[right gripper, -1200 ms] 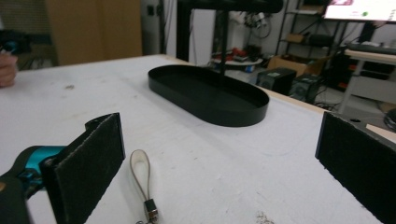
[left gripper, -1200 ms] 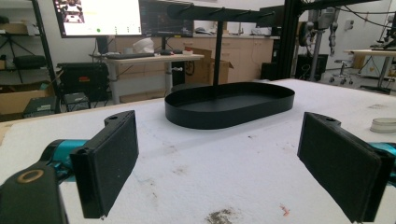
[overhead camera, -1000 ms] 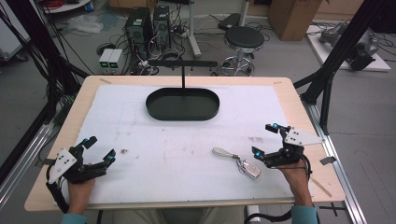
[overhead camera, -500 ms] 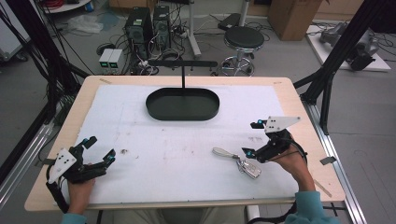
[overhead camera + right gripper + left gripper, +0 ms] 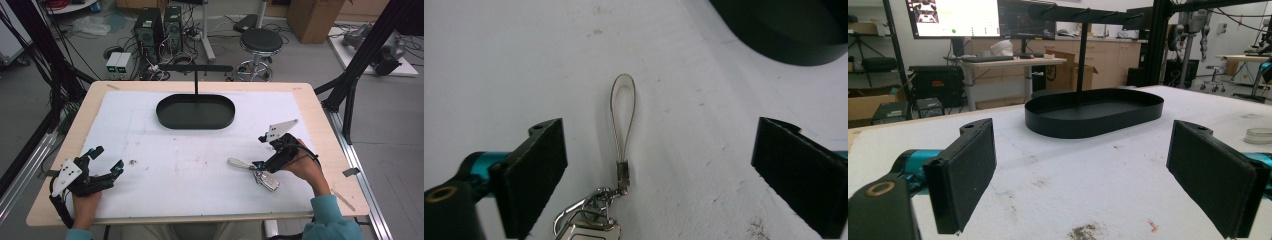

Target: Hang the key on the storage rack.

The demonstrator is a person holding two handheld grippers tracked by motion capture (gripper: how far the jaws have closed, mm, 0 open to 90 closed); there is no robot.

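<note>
The right tongs hovered low over the near right part of the counter, held in a person's right hand. Their two black jaws stood wide apart and had just been closing a little, with nothing pressed between them. Seen from the right gripper view, the right tongs straddled a set of keys: a thin looped strap lay straight on the white surface between the jaws, touching neither pad, and led down to a small metal clasp and a silver key fob at the bottom edge of that view. From above, the keys lay on the white mat just beneath and beside the jaw tips, with the strap stretching away to the left.

The left tongs rested at the near left corner of the counter, held in the person's left hand, well apart from the keys. Their jaws were also wide open and empty. In the left gripper view, the left tongs faced across bare white mat towards a black oval tray.

That tray sat at the middle of the far side of the counter, with a thin black post rising from it to a crossbar. It was well apart from both tongs. A small dark smudge marked the mat near the left tongs.
</note>
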